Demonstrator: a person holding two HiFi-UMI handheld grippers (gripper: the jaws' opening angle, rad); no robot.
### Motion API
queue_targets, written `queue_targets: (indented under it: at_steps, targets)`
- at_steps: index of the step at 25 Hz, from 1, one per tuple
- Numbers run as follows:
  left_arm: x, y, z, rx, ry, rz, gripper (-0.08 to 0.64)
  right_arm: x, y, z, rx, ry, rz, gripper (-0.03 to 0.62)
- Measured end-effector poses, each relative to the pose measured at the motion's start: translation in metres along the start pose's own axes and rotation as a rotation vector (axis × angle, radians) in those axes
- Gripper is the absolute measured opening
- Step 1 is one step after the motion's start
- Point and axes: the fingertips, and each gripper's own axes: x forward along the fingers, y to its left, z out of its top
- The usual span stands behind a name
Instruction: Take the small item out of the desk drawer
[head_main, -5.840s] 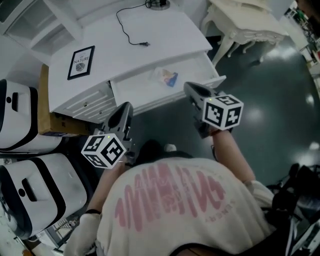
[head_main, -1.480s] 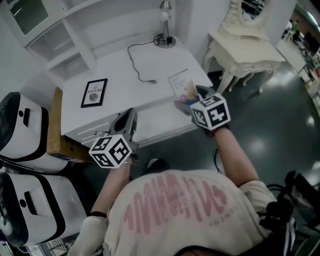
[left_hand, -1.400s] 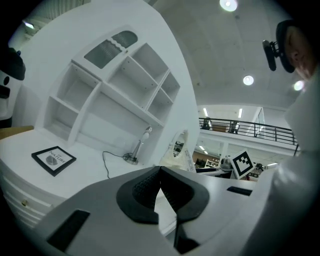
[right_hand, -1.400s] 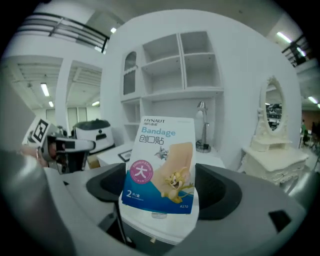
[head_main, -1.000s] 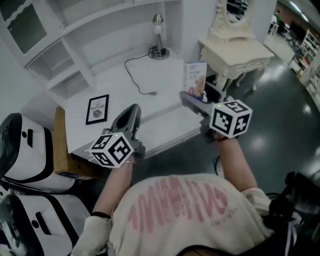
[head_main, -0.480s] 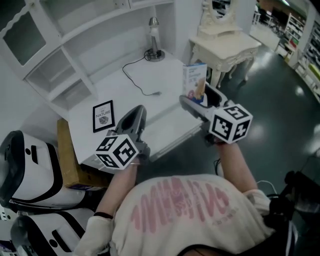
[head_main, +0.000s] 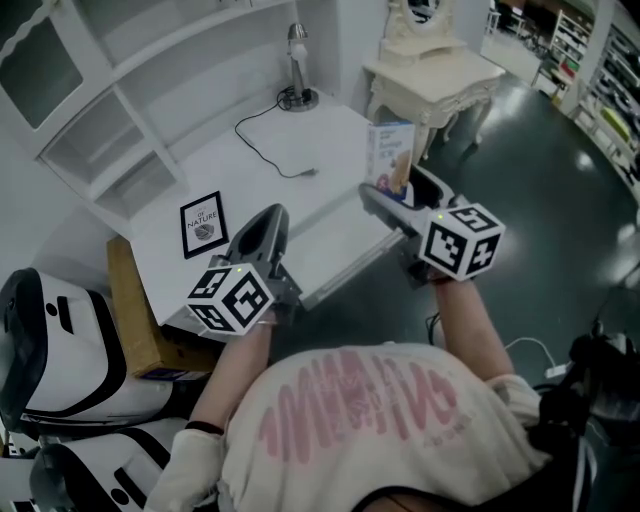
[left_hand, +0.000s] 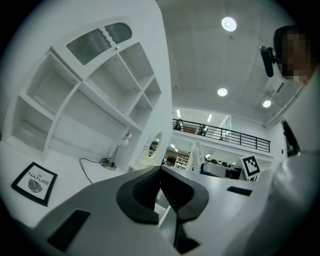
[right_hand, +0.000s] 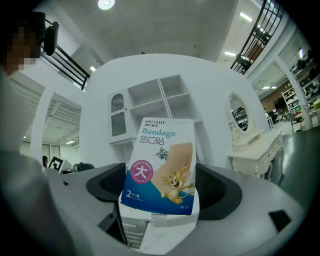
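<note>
Right gripper (head_main: 400, 195) clamps an upright bandage packet (right_hand: 161, 167) above the white desk (head_main: 270, 185); left gripper (left_hand: 161, 187) is closed, empty.

Right gripper (right_hand: 161, 194), grey jaws clamped on flat white-and-blue bandage packet (right_hand: 161, 165) w/ cartoon cat & mouse on front, held upright. Behind it: white open-shelf cabinet (right_hand: 165, 100); cream dressing table w/ oval mirror (right_hand: 252, 145) at right
</note>
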Motion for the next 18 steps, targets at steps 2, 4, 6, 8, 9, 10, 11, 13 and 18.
queue_targets:
  at_steps: [2,4,6,8,9,10,11,13,18]
  targets:
    - [0.0003,0.0020,0.0006,-0.005,0.000,-0.002,0.029,0.0011,-0.0003,0.0002,0.001,0.002,-0.009,0.457]
    - [0.0005,0.0035,0.0001,-0.008,-0.001,-0.002,0.029,0.0017,-0.0011,0.0003,-0.001,0.002,-0.014,0.457]
    - [0.0004,0.0046,-0.0011,-0.010,0.000,-0.002,0.029,0.0019,-0.0015,0.0003,-0.007,0.003,-0.019,0.457]
    - [0.0002,0.0058,-0.0030,-0.011,0.005,-0.001,0.029,0.0019,-0.0020,0.0000,-0.011,0.003,-0.024,0.457]
    - [0.0004,0.0066,-0.0040,-0.012,0.007,-0.001,0.029,0.0020,-0.0024,-0.0002,-0.012,0.003,-0.026,0.457]
    - [0.0008,0.0072,-0.0049,-0.014,0.009,-0.001,0.029,0.0021,-0.0028,-0.0003,-0.012,0.001,-0.027,0.457]
    - [0.0015,0.0078,-0.0056,-0.014,0.011,-0.002,0.029,0.0024,-0.0033,-0.0003,-0.012,0.000,-0.027,0.456]
    - [0.0034,0.0082,-0.0062,-0.013,0.011,-0.004,0.029,0.0033,-0.0040,0.0000,-0.015,-0.003,-0.026,0.457]
    - [0.0049,0.0102,-0.0065,-0.009,0.014,-0.008,0.029,0.0062,-0.0031,-0.0010,-0.024,-0.001,-0.029,0.457]
